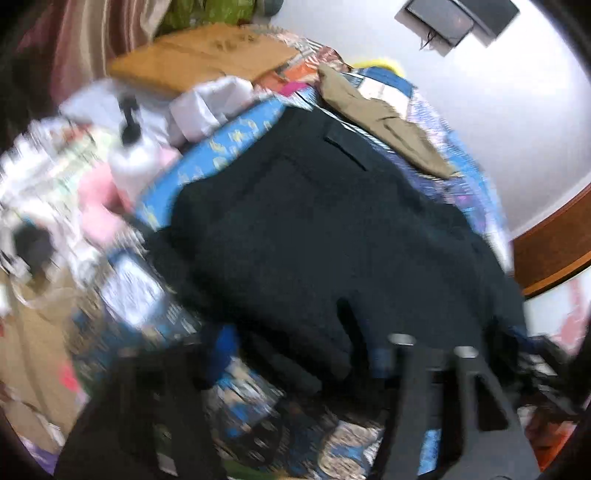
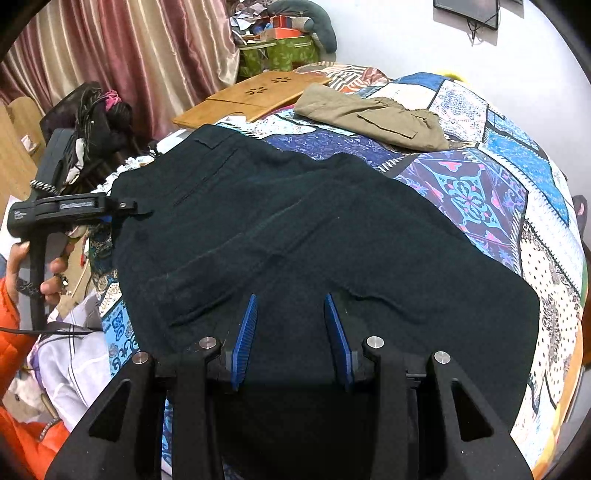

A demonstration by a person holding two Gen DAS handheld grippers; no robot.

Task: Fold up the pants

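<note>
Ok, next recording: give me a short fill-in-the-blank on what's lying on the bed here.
1. The dark pants are spread on a patchwork ____.
2. Beyond them lie folded ____-coloured trousers.
3. The right hand-held gripper has ____ pads.
4. The lap desk at the bed's far edge is made of ____.

Missing: quilt; khaki; blue; wood

A bed fills the room, covered with a patchwork quilt in blue, purple and white. Behind it hang striped pink curtains and a white wall — a dark screen is fixed up high. A wooden tray table lies on the bed.
</note>
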